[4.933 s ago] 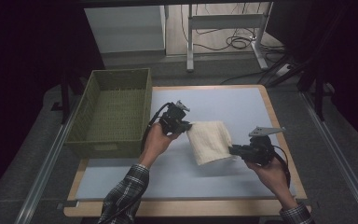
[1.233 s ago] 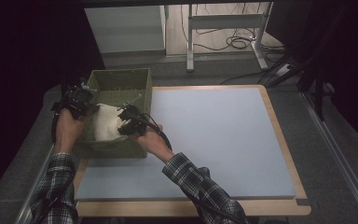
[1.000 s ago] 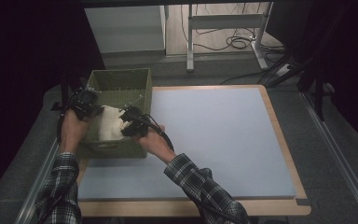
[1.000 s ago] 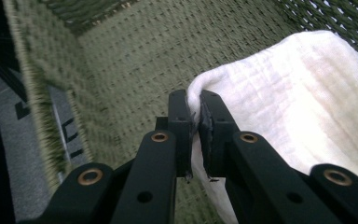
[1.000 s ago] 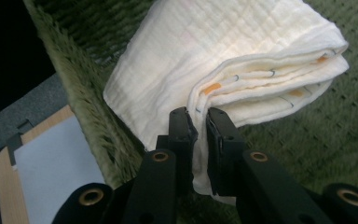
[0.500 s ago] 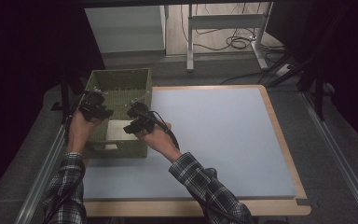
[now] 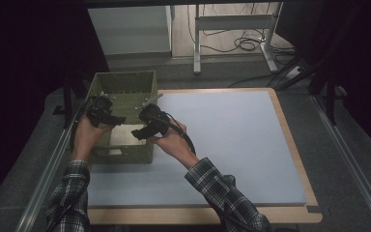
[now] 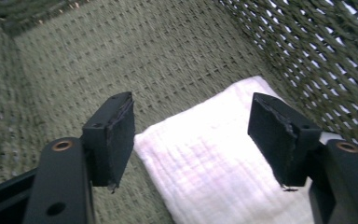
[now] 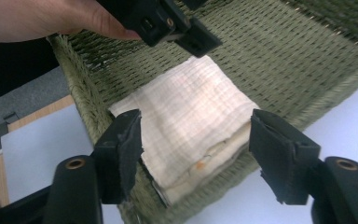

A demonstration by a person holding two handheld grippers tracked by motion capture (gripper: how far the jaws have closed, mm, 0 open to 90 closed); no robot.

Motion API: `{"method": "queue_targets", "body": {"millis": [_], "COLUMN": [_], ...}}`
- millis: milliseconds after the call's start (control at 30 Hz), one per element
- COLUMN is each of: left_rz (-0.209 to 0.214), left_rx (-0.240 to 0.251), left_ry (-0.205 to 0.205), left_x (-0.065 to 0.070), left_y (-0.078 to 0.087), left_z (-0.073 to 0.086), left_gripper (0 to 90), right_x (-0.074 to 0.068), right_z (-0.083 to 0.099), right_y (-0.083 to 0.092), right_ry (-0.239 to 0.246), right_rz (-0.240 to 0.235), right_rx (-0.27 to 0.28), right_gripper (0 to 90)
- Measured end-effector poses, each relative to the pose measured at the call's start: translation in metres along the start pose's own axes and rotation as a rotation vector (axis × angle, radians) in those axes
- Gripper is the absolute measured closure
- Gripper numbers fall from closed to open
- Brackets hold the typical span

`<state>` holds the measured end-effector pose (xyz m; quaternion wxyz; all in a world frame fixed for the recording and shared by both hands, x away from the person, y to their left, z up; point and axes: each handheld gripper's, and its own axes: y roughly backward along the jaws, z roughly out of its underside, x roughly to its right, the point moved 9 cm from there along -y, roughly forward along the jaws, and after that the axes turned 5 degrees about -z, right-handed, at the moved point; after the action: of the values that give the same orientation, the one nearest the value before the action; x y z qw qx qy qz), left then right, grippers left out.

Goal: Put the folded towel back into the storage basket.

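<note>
**Folded cloth lies in the basket, both grippers spread**

The folded white woven cloth (image 9: pixel 186 126) lies flat on the floor of the rectangular olive-green wicker basket (image 7: pixel 125 87), close to its near wall. The left gripper (image 8: pixel 191 135) and right gripper (image 9: pixel 196 149) hang over it, the 2 jaws of each having just been opening and now spread, pads clear of the cloth. The basket stands at the left edge of the pale blue table mat (image 7: pixel 232 145).
</note>
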<state>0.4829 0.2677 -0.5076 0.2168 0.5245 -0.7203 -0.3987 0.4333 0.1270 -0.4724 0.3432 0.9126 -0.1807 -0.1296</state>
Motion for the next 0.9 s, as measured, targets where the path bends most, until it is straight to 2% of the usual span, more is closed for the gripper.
{"method": "queue_targets", "body": {"millis": [167, 300, 567, 800, 900], "left_rz": [0.036, 0.062, 0.094, 0.128, 0.141], "left_rx": [-0.015, -0.019, -0.053, -0.052, -0.054], "left_ry": [0.001, -0.015, -0.013, 0.012, 0.002], "left_x": [0.007, 0.013, 0.025, 0.033, 0.037], "left_y": [0.0, -0.001, -0.005, -0.003, -0.001], "left_z": [-0.001, -0.002, -0.004, -0.01, -0.012], "left_gripper": [25.1, 20.7, 12.3, 8.9, 8.6], "right_x": [0.004, 0.007, 0.012, 0.013, 0.013], "right_z": [0.006, 0.015, 0.036, 0.053, 0.063], "right_y": [0.014, 0.024, 0.037, 0.049, 0.053], "right_ry": [0.032, 0.057, 0.056, 0.051, 0.052], "right_rz": [0.019, 0.027, 0.013, -0.003, -0.009], "right_rx": [0.001, 0.005, 0.001, -0.001, -0.011], "right_gripper": [29.3, 27.1, 20.9, 14.8, 12.8]}}
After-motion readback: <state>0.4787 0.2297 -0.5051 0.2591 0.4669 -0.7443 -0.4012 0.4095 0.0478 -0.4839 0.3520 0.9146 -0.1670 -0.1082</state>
